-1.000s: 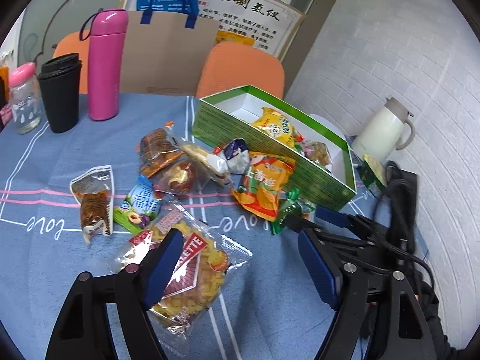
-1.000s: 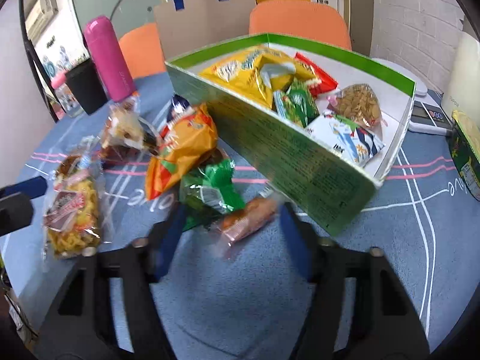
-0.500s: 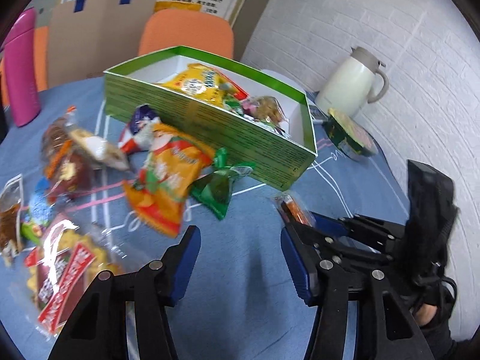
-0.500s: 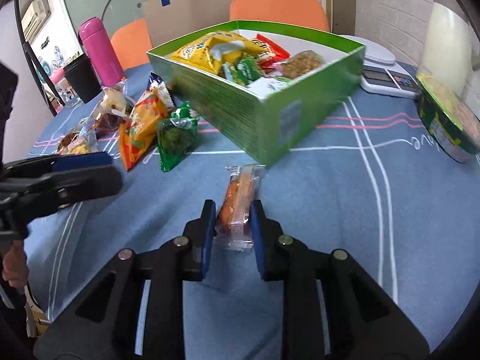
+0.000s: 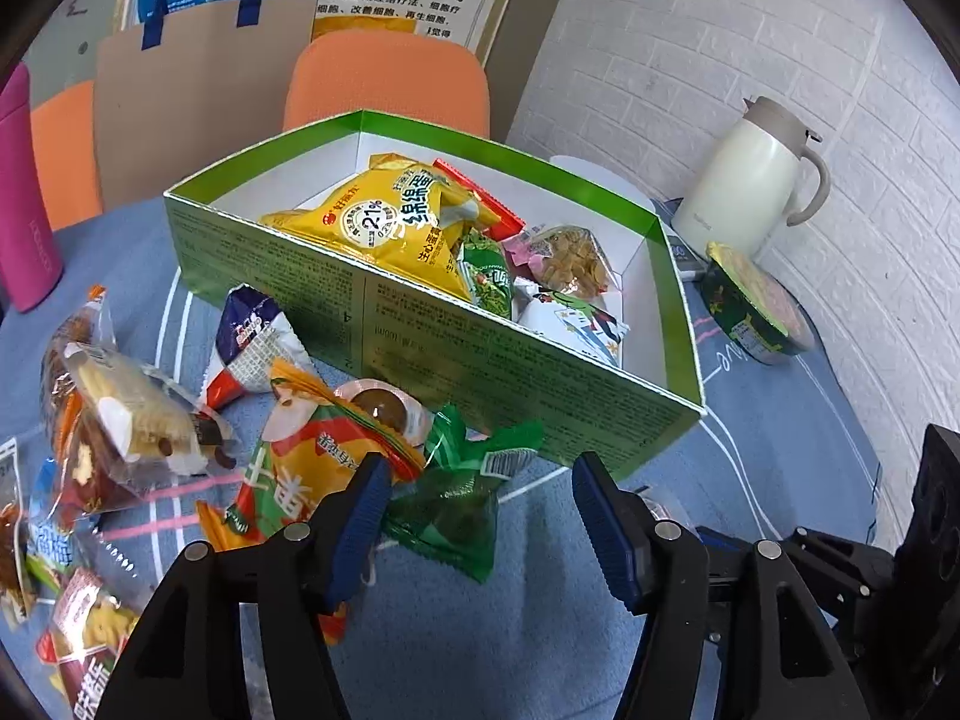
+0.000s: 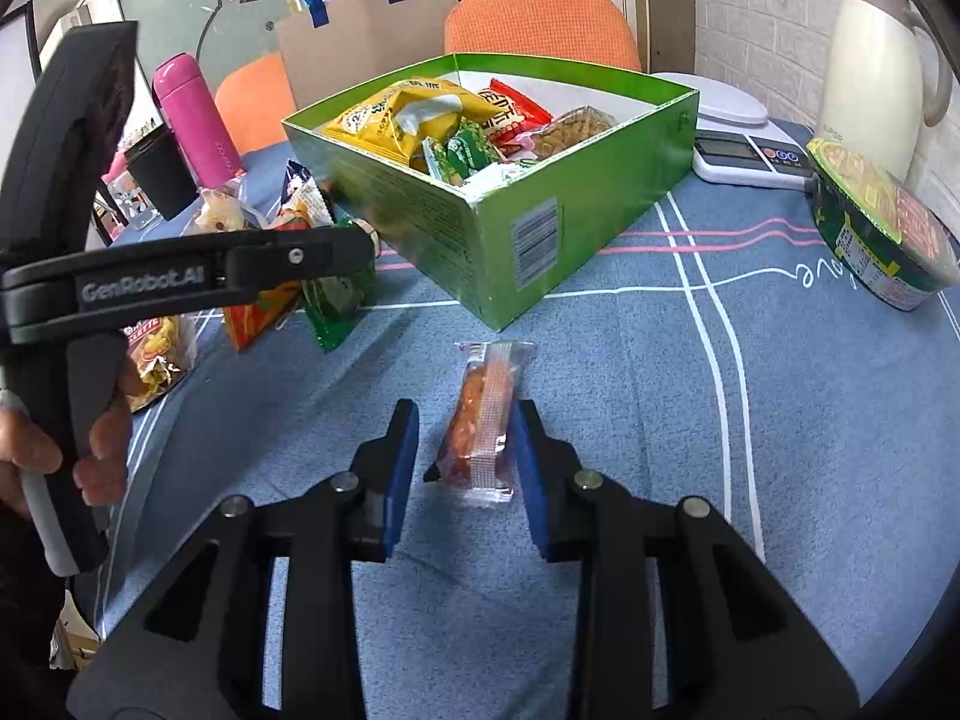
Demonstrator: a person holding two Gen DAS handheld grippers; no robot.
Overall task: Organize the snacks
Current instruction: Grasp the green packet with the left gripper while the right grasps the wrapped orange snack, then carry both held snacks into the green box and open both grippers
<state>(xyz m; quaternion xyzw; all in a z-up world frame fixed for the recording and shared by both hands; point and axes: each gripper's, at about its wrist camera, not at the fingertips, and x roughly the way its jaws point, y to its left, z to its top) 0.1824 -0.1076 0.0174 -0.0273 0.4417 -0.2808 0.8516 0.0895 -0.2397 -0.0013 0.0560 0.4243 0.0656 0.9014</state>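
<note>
1. Green snack box (image 6: 522, 192), mid-tabletop toward the far edge: already holds several packs; nothing new added in the last second.
2. Left gripper (image 5: 474, 495): swung over from the yellow bag to the green pouch (image 5: 456, 504) by the box's near wall. Jaws wide open, straddling it, nothing held.
3. Right gripper (image 6: 465, 456): half a second ago clamped on the orange snack stick (image 6: 483, 426); now jaws apart, stick lying loose between them on the tabletop short of the box's near corner. Reads as a release, so re-grasp needed.
</note>
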